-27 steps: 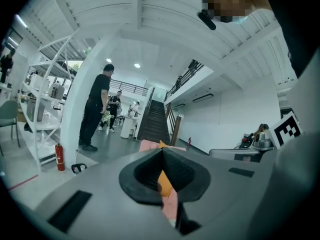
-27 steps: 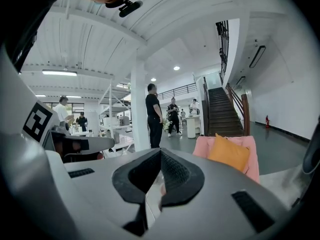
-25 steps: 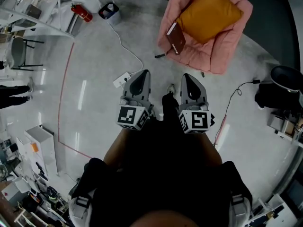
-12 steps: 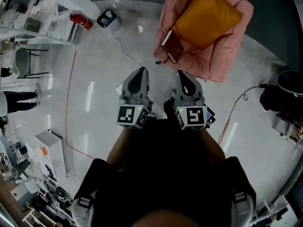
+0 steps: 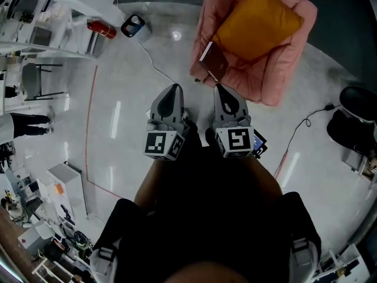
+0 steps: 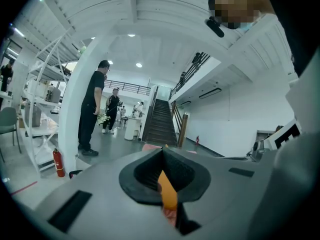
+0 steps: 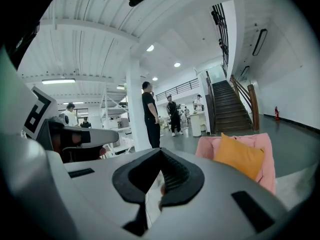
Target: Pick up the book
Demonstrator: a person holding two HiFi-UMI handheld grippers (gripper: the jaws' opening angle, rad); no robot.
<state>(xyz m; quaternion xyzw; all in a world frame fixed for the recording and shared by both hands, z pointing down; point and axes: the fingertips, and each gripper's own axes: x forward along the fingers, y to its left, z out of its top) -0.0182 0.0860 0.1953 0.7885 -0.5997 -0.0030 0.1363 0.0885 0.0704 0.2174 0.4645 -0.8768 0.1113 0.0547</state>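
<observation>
A brown book [image 5: 213, 61] leans on the left arm of a pink armchair [image 5: 277, 75], which holds an orange cushion [image 5: 259, 19]. My left gripper [image 5: 171, 89] and right gripper [image 5: 222, 89] are side by side, pointing roughly level toward the chair and a short way from it, both shut and empty. The right tip is close below the book. In the right gripper view the armchair [image 7: 261, 146] and cushion [image 7: 239, 156] show beyond the closed jaws [image 7: 160, 151]. The left gripper view shows only a sliver of cushion [image 6: 167, 194] through the slit in the jaws.
A red fire extinguisher [image 5: 101, 29] and a small dark bin [image 5: 132, 25] stand at the far left by a white column [image 6: 82, 109]. A white cable [image 5: 154, 63] crosses the floor. Two people [image 7: 150, 116] stand ahead, near a staircase [image 7: 232, 106]. A black chair [image 5: 359, 99] is at right.
Both grippers have moved forward together toward the armchair, so the chair and book now sit closer to their tips. The jaws have stayed shut.
</observation>
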